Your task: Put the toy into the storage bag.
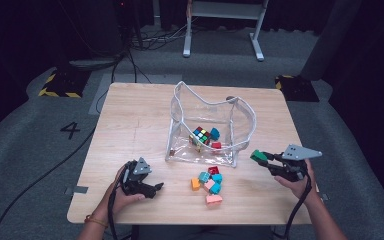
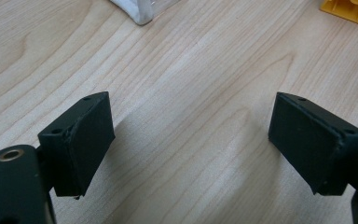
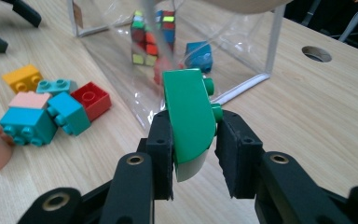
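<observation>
My right gripper [image 1: 261,159] [image 3: 195,140] is shut on a green curved brick [image 3: 189,116] [image 1: 258,156], held just right of the clear plastic bag [image 1: 211,127] [image 3: 242,42]. Inside the bag lie a Rubik's cube [image 1: 200,135] [image 3: 152,37], a blue brick [image 1: 214,133] [image 3: 198,56] and a red brick [image 1: 216,145]. A heap of loose bricks [image 1: 209,183] [image 3: 46,109] in teal, red, orange and pink lies in front of the bag. My left gripper [image 1: 156,188] [image 2: 189,140] rests low over bare wood left of that heap, jaws wide apart with nothing between them.
The wooden table [image 1: 130,130] has a round hole [image 1: 230,98] [image 3: 316,53] behind the bag. An orange brick [image 2: 349,9] and a corner of the bag [image 2: 140,9] lie ahead of the left gripper. Cables and desk legs [image 1: 222,30] stand on the floor beyond.
</observation>
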A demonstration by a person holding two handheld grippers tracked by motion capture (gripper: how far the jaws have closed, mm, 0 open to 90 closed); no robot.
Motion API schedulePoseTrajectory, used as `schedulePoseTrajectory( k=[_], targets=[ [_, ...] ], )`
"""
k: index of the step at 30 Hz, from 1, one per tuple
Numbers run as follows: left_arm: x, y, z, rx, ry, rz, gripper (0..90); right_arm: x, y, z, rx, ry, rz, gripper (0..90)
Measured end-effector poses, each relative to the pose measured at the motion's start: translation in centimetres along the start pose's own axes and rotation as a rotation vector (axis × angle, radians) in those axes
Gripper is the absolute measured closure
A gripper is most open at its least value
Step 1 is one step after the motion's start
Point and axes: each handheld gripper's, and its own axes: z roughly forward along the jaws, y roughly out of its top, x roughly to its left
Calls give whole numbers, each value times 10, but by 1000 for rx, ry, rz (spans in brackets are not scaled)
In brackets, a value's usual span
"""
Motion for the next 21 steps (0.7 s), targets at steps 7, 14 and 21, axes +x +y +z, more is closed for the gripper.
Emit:
schedulePoseTrajectory(
  k=[7,14,21],
  targets=[
    [0,0,0,2,1,5,142,-28,27,-14,-25,-27,5,678],
    [0,0,0,-1,1,0,142,-44,56,-17,-74,-22,19,678],
    [0,0,0,-2,0,-2,142,-56,85,-20,-112,-40,18,678]
  ],
)
